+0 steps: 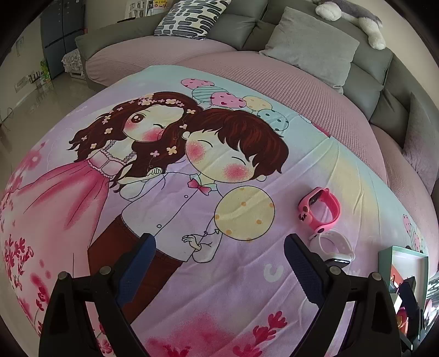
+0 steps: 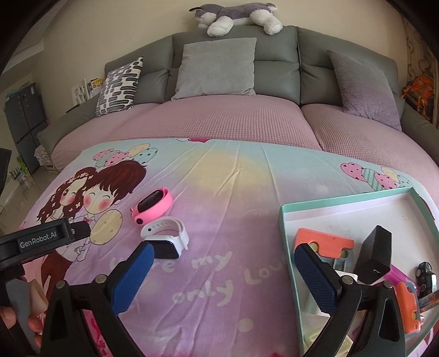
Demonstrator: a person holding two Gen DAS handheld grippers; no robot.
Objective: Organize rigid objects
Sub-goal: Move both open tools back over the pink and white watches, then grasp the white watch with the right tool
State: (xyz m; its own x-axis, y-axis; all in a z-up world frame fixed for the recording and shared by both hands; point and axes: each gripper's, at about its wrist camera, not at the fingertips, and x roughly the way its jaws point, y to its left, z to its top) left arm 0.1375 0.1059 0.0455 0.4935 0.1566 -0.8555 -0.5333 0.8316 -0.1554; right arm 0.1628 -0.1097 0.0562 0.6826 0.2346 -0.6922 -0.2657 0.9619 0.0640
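Note:
Two wristwatches lie side by side on the cartoon-print sheet: a pink watch [image 2: 153, 206] [image 1: 321, 206] and a white watch [image 2: 167, 236] [image 1: 333, 247] with a dark face. A teal-rimmed box [image 2: 285, 228] [image 1: 400, 263] to the right holds an orange block [image 2: 323, 241], a black charger [image 2: 376, 255], a small toy car [image 2: 426, 274] and other bits. My right gripper [image 2: 225, 274] is open and empty, with its left fingertip just in front of the white watch. My left gripper [image 1: 219, 263] is open and empty over the sheet, left of the watches.
The sheet [image 2: 219, 178] covers a pink quilted sofa bed with grey cushions [image 2: 216, 68] and a plush dog [image 2: 238, 16] along the back. My left gripper's body [image 2: 41, 239] and a hand [image 2: 11, 315] show at the right wrist view's left edge. Floor lies off to the left.

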